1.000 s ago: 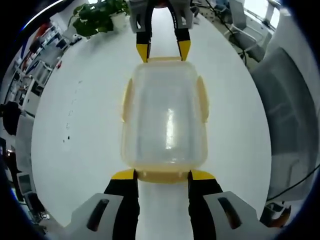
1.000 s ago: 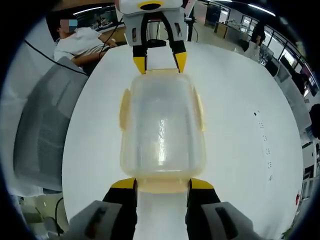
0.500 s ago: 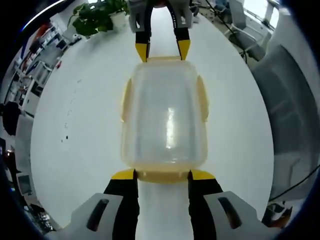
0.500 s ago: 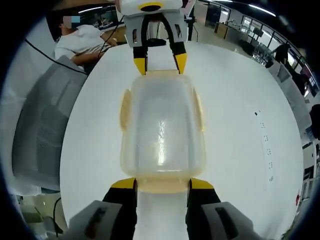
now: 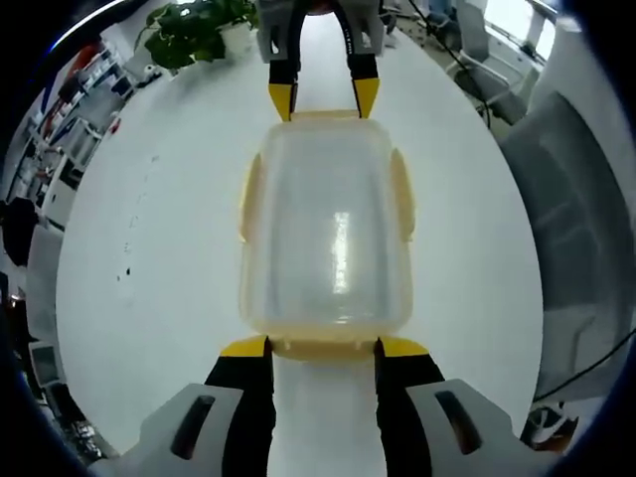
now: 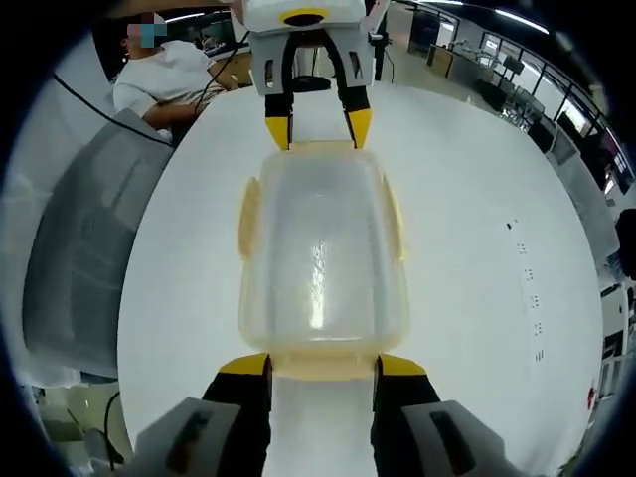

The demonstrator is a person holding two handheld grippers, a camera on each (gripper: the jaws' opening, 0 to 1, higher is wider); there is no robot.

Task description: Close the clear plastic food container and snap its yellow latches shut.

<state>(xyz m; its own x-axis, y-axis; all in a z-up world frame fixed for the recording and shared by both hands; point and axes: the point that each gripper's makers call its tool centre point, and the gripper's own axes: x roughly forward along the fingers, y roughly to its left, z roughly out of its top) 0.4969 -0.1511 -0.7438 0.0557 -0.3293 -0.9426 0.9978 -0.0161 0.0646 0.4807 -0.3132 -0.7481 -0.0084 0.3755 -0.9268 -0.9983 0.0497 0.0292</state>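
Item: white table (image 5: 149, 298), bearing one clear plastic food container (image 5: 328, 238), lid seated, long axis running straight from one pair of tongs to the other. Yellow latches: one on each long side (image 5: 401, 195), one at each end. Left tongs (image 5: 323, 346) and right tongs (image 6: 309, 365) spread apart, each straddling an end latch, equally near; grasping nothing.

Open-plan office or lab: long white counter (image 5: 159, 248), grey office chair (image 6: 84, 248), potted plant (image 5: 194, 30), shelving (image 5: 70, 109) along wall, ceiling strip lights (image 6: 517, 15), seated person (image 6: 164, 84).
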